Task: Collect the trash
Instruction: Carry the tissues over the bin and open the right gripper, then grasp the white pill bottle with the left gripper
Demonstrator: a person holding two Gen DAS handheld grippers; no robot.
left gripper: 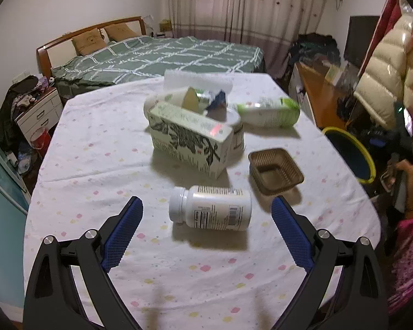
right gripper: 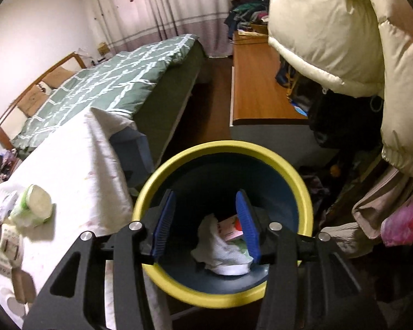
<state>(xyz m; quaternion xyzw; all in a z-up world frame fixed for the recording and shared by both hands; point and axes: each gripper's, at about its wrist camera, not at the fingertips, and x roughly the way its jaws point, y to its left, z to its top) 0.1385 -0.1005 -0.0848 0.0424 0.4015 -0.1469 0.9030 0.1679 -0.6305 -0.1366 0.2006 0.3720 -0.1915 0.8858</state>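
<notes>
In the left wrist view my left gripper (left gripper: 206,206) is open and empty above the table, its blue pads on either side of a white pill bottle (left gripper: 210,207) lying on its side. Behind it lie a printed carton (left gripper: 188,137), a brown plastic tray (left gripper: 275,170), a green-and-white bottle (left gripper: 269,111) and more packaging. In the right wrist view my right gripper (right gripper: 205,195) is open and empty over the yellow-rimmed blue bin (right gripper: 303,189). White crumpled paper (right gripper: 220,244) and a pink box (right gripper: 231,227) lie in the bin.
The table (left gripper: 96,151) has a white dotted cloth. The bin (left gripper: 367,159) stands off its right edge. A bed (left gripper: 157,55), a wooden desk (right gripper: 256,82), hanging coats (right gripper: 330,27) and a bedside cabinet (left gripper: 38,112) surround the table.
</notes>
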